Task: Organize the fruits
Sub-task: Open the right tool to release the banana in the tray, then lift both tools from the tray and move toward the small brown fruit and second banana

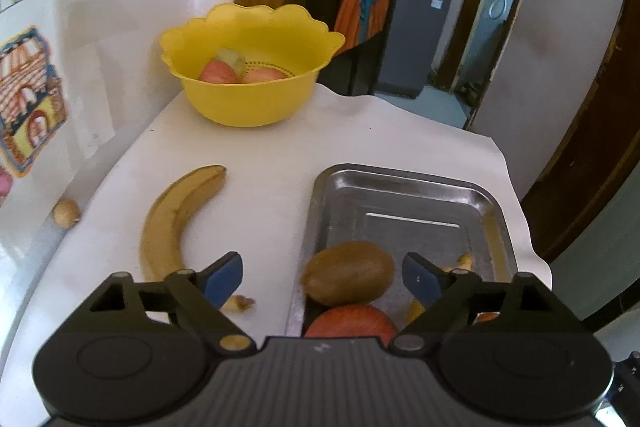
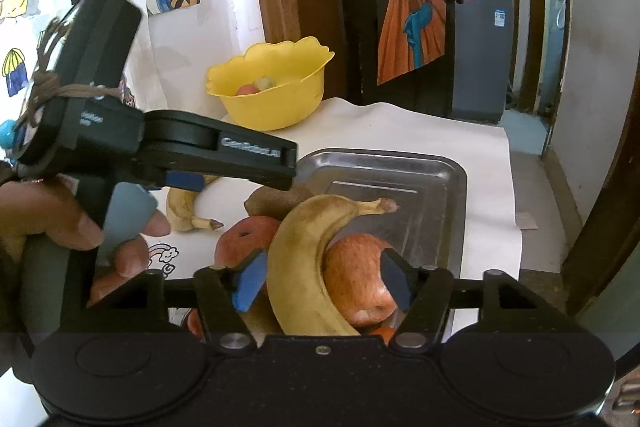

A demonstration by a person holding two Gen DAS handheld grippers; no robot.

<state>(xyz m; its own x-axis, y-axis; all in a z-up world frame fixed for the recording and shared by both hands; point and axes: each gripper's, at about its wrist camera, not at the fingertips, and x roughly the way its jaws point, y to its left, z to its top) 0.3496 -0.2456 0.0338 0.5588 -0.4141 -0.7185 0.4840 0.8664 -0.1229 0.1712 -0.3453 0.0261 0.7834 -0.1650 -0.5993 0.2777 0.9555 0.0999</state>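
Note:
In the left wrist view my left gripper (image 1: pixel 323 279) stands open over the near end of the steel tray (image 1: pixel 420 187). A brown kiwi (image 1: pixel 348 273) lies between its blue fingers, and a red apple (image 1: pixel 350 321) sits just below it. A banana (image 1: pixel 176 219) lies on the white cloth to the left. My right gripper (image 2: pixel 323 281) is open with a second banana (image 2: pixel 304 267) and a red apple (image 2: pixel 360 279) between its fingers. Another apple (image 2: pixel 248 239) and the kiwi (image 2: pixel 276 199) lie behind. The yellow bowl (image 1: pixel 252 67) at the back holds two apples and a greenish fruit.
A hand (image 2: pixel 60 219) holds the left gripper's black casing (image 2: pixel 180 143) at the left of the right wrist view. A small round brown thing (image 1: pixel 66 213) lies by the wall. The cloth's edge (image 1: pixel 520 227) drops off right of the tray. Drawings hang on the wall.

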